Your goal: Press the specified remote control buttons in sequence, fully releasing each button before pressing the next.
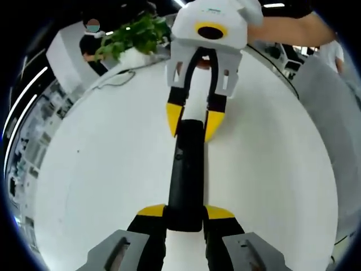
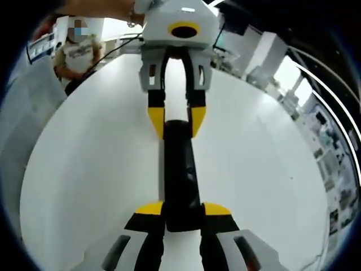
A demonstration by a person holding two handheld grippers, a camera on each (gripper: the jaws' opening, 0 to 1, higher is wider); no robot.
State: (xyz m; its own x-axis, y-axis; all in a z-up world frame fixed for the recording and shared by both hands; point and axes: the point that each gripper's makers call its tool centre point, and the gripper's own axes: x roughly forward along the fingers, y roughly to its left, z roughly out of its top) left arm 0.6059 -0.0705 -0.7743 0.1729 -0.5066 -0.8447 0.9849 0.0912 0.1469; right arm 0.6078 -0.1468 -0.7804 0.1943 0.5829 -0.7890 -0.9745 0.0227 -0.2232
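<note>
Long, slim black-and-white remote control [image 1: 186, 169] lying on the white round worktop [image 1: 101, 169], left claw [image 1: 185, 212] clamping its near end, right claw [image 1: 192, 121] clamping its far end.

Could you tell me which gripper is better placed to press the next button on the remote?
Right, but only tentatively: the left gripper and right gripper both clamp opposite ends of the remote, so either must release first.

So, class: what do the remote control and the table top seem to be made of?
Remote control: probably plastic, black with a slight sheen, judging by soft highlights along its edges. Table: smooth white top, perhaps laminate or painted board; even, matte-looking surface, material uncertain.
</note>
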